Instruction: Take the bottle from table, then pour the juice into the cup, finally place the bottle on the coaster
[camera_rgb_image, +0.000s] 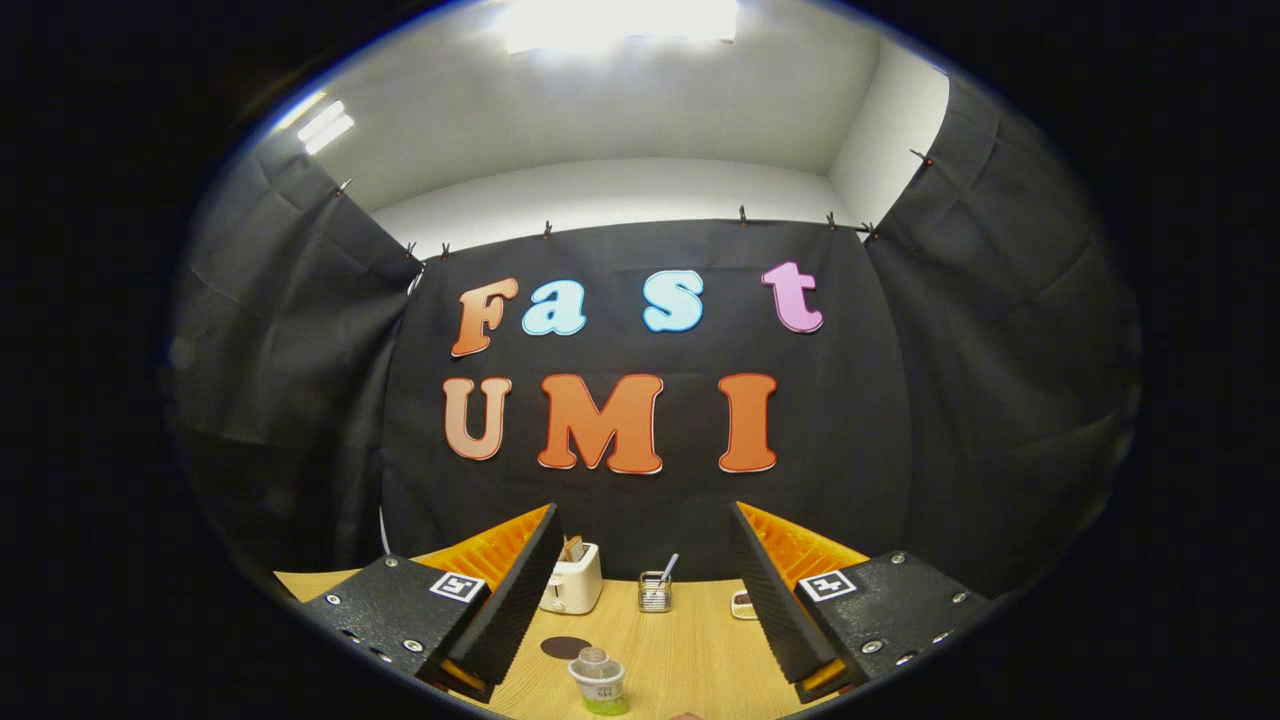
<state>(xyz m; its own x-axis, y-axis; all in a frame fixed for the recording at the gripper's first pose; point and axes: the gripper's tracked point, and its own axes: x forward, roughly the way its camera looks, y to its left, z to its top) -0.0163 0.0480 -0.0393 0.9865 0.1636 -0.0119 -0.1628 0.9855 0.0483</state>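
Tongs (645, 600): spread wide, nothing held; the two fingers stand well apart over the counter.
Cup (598, 681): nearest thing, clear plastic with a domed lid and a green base, upright on the counter, low between the fingers, closer to the left one.
Coaster (565, 647): dark round disc lying flat just beyond the cup, bare, beside the left finger.
Counter (690, 650): pale wood, running from under the tongs to the back wall.
Toaster (572, 580): white, at the far edge, slices sticking up from it, partly behind the left finger.
Holder (655, 590): small wire basket with a utensil, right of the toaster.
Small item (742, 604): by the right finger, too hidden to identify.
Bottle: cannot tell where it is.
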